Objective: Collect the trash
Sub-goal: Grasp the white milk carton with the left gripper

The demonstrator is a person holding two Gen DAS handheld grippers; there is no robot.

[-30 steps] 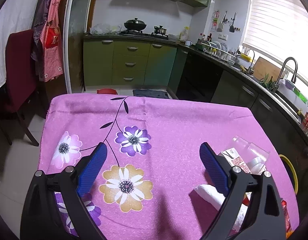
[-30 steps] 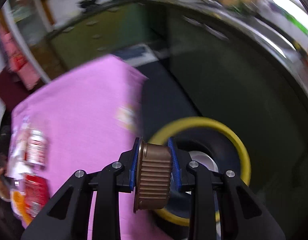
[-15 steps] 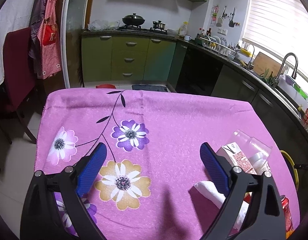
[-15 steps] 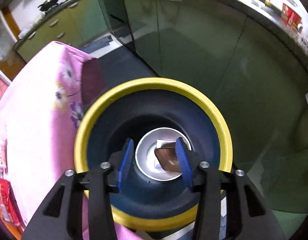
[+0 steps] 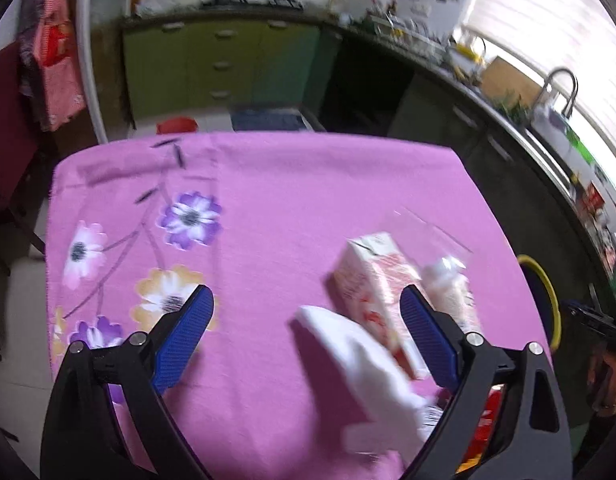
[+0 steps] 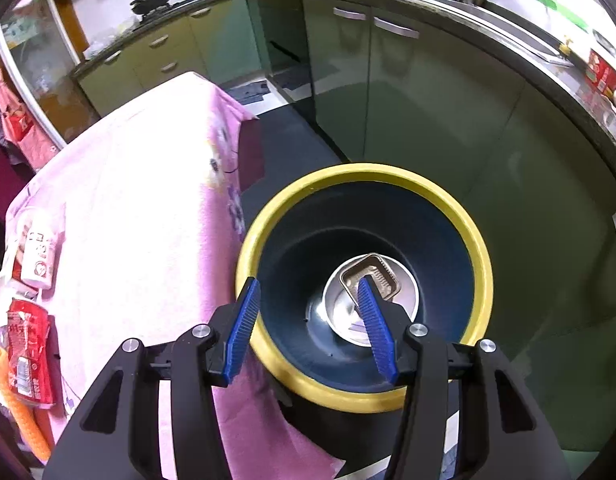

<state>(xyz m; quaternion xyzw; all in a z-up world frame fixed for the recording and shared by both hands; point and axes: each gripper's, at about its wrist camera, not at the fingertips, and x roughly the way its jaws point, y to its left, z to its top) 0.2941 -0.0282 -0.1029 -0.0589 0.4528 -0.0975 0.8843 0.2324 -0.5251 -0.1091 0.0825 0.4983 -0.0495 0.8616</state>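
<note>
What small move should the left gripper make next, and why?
Probably ease the left gripper forward and close on the white crumpled paper. Its jaws stand open and empty above the pink tablecloth, and the paper lies between them. The right gripper is open over the yellow-rimmed bin, with the brown cup inside.

My left gripper (image 5: 304, 334) has black arms with ribbed blue pads, same as the right gripper (image 6: 310, 324). The pink tablecloth (image 5: 292, 200) is printed with purple, white and yellow flowers on dark stems. Near its right edge lie a red-and-white paper carton (image 5: 372, 284) and a crumpled white tissue (image 5: 348, 356). The round bin (image 6: 478, 248) has a yellow rim, a dark blue inside, and a brown ribbed plastic tray (image 6: 378, 276) at the bottom.
</note>
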